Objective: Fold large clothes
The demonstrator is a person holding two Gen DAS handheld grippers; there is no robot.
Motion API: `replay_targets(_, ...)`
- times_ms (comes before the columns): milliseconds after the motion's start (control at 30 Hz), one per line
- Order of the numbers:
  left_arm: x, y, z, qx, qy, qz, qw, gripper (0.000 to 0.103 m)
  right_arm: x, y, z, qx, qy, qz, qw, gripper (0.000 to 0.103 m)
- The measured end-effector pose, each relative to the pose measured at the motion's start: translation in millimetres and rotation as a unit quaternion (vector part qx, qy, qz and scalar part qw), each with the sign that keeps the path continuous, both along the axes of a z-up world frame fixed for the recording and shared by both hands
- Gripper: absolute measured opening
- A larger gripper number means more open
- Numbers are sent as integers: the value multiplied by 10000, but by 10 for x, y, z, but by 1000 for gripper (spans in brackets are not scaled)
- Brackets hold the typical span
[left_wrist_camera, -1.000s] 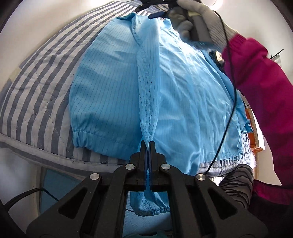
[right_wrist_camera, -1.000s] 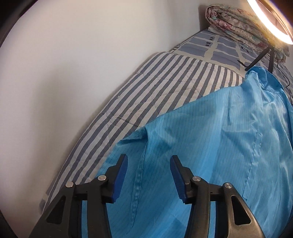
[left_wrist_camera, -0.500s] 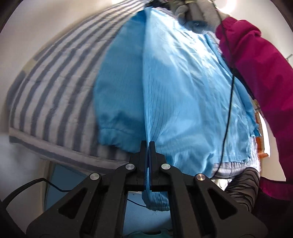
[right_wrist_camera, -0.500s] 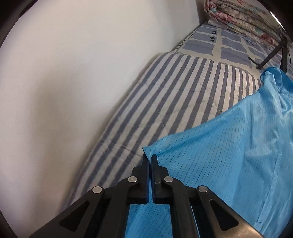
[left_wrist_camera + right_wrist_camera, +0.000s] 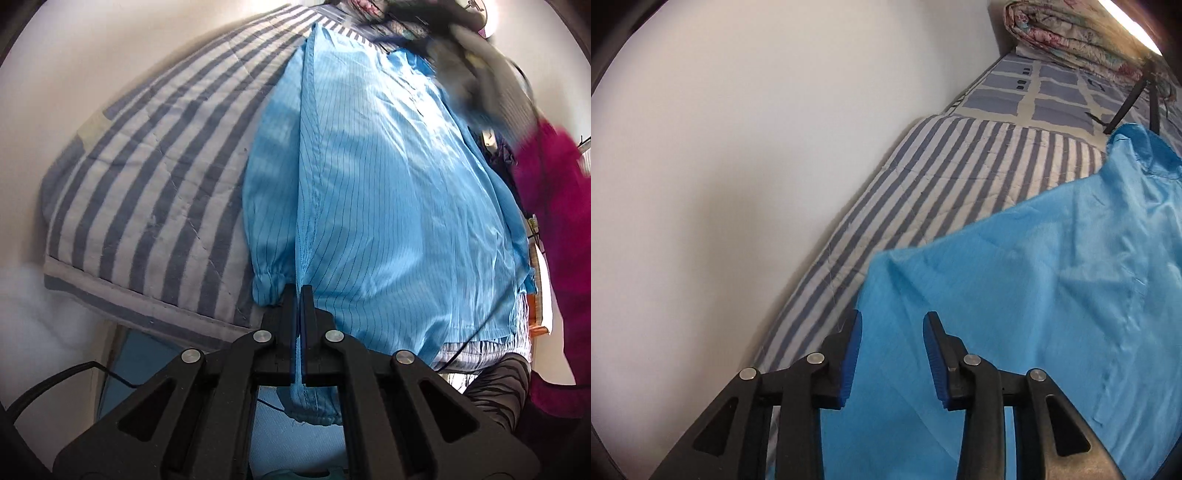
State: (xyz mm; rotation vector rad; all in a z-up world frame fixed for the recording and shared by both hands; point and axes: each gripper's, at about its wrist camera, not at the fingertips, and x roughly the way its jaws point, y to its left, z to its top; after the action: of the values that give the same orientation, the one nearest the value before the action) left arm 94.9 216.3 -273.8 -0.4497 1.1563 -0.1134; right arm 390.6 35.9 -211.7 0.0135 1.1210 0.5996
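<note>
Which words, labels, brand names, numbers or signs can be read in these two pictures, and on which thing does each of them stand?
None can be read.
Light blue pinstriped fabric garment: thin dark lines only, no visible label.
Blue-and-white striped quilted bed cover: stripes only.
Checked blue-and-cream bed sheet: small dark marks in some squares, too small to tell whether they are text.
Rolled floral quilt: flower pattern only.

Bright overhead glare, fisheye bending, motion-blurred sleeve (image 5: 546,177)
</note>
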Motion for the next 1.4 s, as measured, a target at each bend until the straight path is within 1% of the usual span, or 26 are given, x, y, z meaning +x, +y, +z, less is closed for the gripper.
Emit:
replay_targets(100, -20, 92, 55, -12, -80, 145, 9999, 0, -522, -292, 43, -260, -83, 288, 9992, 37)
replay_targets(167, -26, 171, 69, -11, -85, 269, 9996, 0, -932, -456, 9, -357, -109, 501, 9980, 37)
replay_targets(233, -44, 247, 89, 89, -103, 411, 9991, 0, -1302, -556, -112, -492, 43, 669, 9965, 36)
replay_targets(300, -61, 366, 109, 175, -118, 536, 9983, 0, -1590, -579, -236, -585, 126, 822, 9948, 35)
replay_targets(400, -96, 434, 61, 45, -23, 628, 9980, 0, -1924, -559, -360, -930, -157, 989, 9906, 35)
replay_targets(500, -130, 473, 14, 91, 130, 608, 9980, 1, -2149, -514, -418, -1130, -303, 1149, 9865, 35)
replay_targets(533, -147, 436, 33, 122, 148, 648, 9977, 5, -2207, -490, -427, -1267, -389, 1215, 9837, 35)
replay_targets(567, -171, 448, 71, 140, 93, 679, 9975, 16, -2278, -487, -443, -1356, -450, 1252, 9818, 35)
replay_targets(600, -206, 450, 136, 181, -51, 709, 9973, 25, -2323, -497, -426, -1371, -506, 1265, 9811, 35)
replay_targets(667, -226, 405, 243, 348, -275, 677, 9967, 32, -2437, -550, -343, -1176, -540, 1159, 9848, 35)
replay_targets(700, -215, 396, 284, 369, -359, 656, 9965, 36, -2450, -586, -300, -1020, -534, 1084, 9874, 35)
replay_targets(733, -171, 388, 310, 352, -404, 636, 9965, 39, -2366, -603, -270, -889, -543, 1040, 9891, 35)
replay_targets(767, -124, 395, 310, 314, -394, 615, 9968, 45, -2358, -612, -250, -775, -586, 1002, 9902, 35)
replay_targets(833, -17, 417, 279, 160, -328, 594, 9976, 45, -2367, -570, -263, -683, -671, 988, 9905, 35)
replay_targets(867, 53, 433, 247, 30, -270, 566, 9980, 45, -2271, -518, -309, -682, -699, 982, 9904, 35)
replay_targets(900, 126, 447, 211, -67, -204, 537, 9983, 45, -2271, -472, -331, -678, -727, 971, 9903, 35)
replay_targets(967, 222, 443, 149, -175, -122, 485, 9986, 45, -2258, -384, -379, -648, -760, 948, 9905, 35)
replay_targets(1033, 302, 410, 72, -196, -11, 442, 9988, 45, -2217, -284, -466, -733, -751, 939, 9900, 35)
replay_targets(1133, 353, 383, -80, -391, 135, 441, 9982, 45, -2169, -214, -618, -759, -575, 870, 9916, 34)
replay_targets(1167, 356, 390, -103, -434, 99, 451, 9980, 45, -2153, -206, -669, -739, -510, 844, 9924, 35)
replay_targets(1233, 372, 389, -120, -442, 77, 447, 9980, 28, -2148, -195, -728, -723, -508, 818, 9927, 35)
replay_targets(1267, 382, 396, -133, -475, 116, 439, 9978, 6, -2159, -183, -728, -736, -542, 851, 9922, 36)
replay_targets(1300, 382, 404, -148, -564, 155, 434, 9973, 3, -2165, -173, -716, -752, -529, 920, 9915, 36)
replay_targets(1333, 377, 412, -148, -598, 143, 475, 9970, 3, -2158, -187, -690, -684, -475, 952, 9920, 35)
replay_targets(1400, 374, 391, -115, -512, 71, 444, 9977, 1, -2098, -283, -596, -334, -392, 788, 9956, 35)
